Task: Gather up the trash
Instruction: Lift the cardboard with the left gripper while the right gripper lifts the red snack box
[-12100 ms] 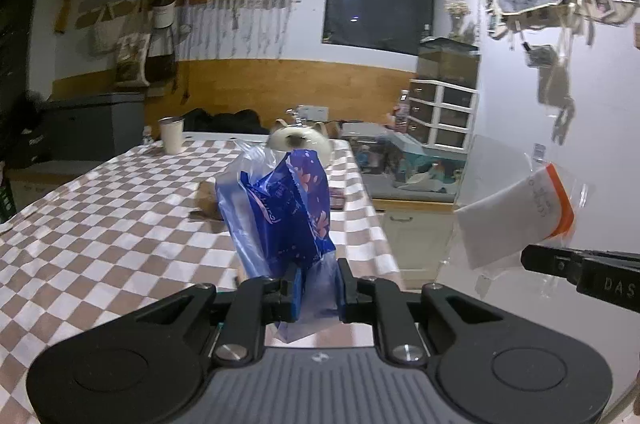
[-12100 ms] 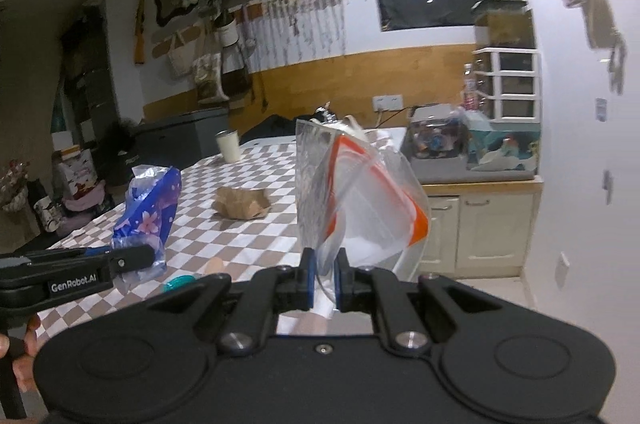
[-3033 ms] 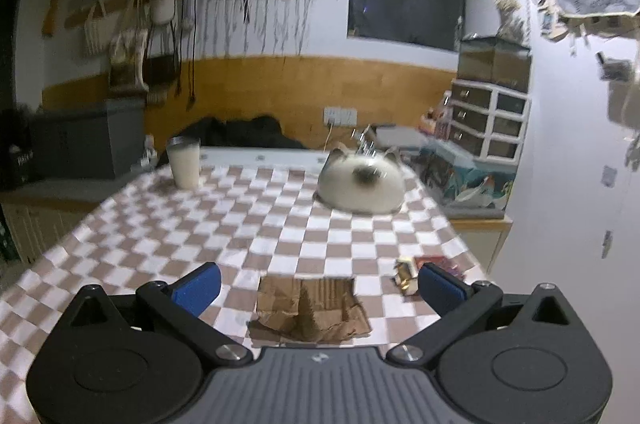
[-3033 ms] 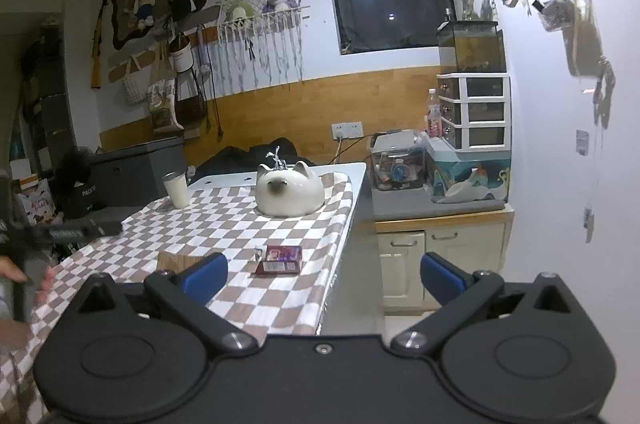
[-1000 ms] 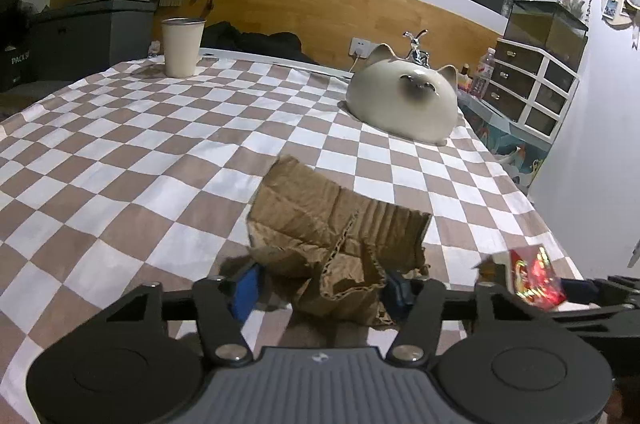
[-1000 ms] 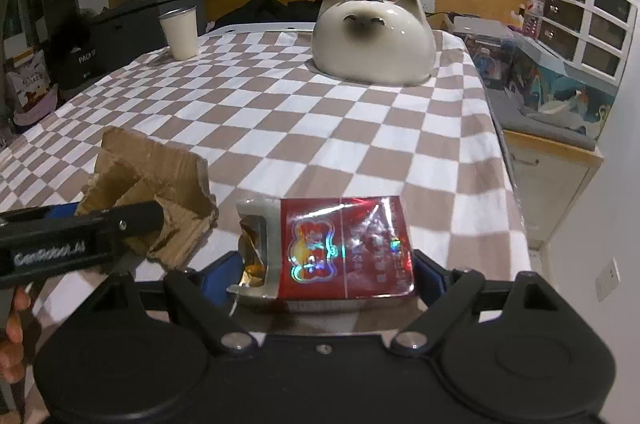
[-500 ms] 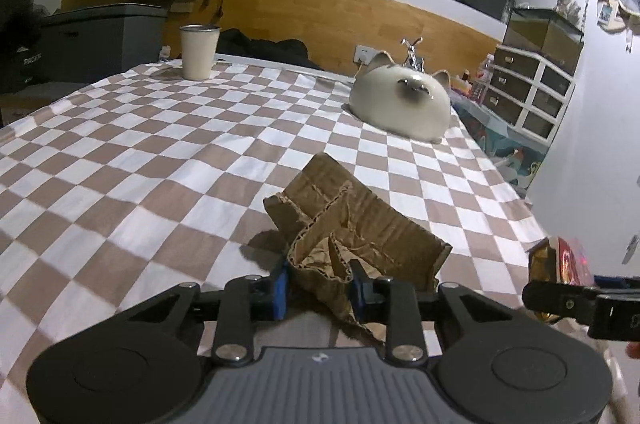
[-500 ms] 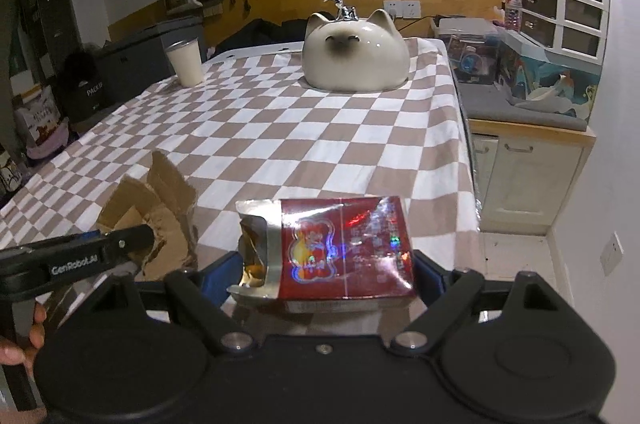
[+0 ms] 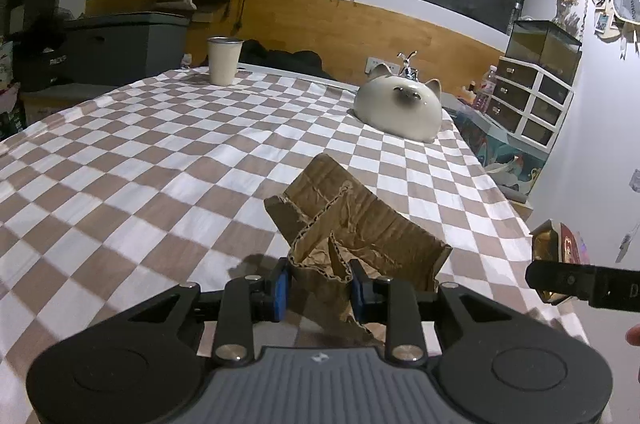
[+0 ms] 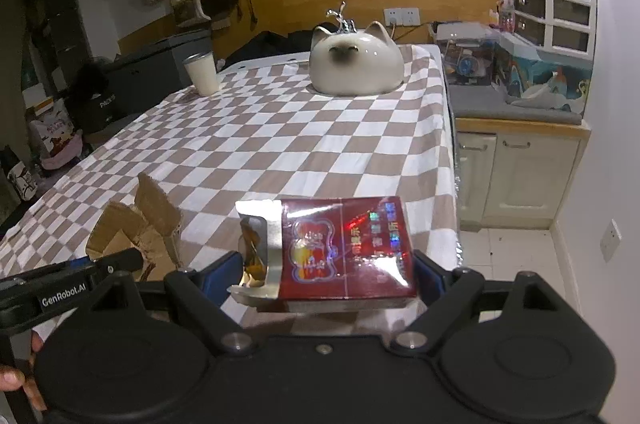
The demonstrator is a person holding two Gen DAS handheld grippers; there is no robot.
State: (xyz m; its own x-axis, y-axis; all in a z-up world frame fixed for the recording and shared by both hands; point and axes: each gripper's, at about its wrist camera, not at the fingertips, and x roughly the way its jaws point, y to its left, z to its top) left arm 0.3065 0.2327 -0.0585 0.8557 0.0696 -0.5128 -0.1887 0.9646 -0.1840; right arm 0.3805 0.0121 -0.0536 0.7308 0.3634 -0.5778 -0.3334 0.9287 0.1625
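My left gripper (image 9: 319, 284) is shut on a crumpled piece of brown cardboard (image 9: 360, 232) and holds it just above the checkered tablecloth (image 9: 160, 175). My right gripper (image 10: 326, 274) is shut on an opened red cigarette pack (image 10: 340, 248), held flat across its jaws above the table's near right corner. The cardboard also shows in the right wrist view (image 10: 140, 228), at the left, with the left gripper's finger (image 10: 72, 288) below it. The pack's end shows at the right edge of the left wrist view (image 9: 558, 244).
A white cat-shaped ceramic (image 9: 400, 111) sits at the far right of the table and a pale cup (image 9: 224, 65) at the far left. Right of the table are a low cabinet (image 10: 516, 171) and white drawers (image 10: 556, 7). Grey bins (image 9: 120, 51) stand at the left.
Both grippers have lifted a little with their loads. The cardboard stands higher off the cloth, and the pack has risen above the table's edge.
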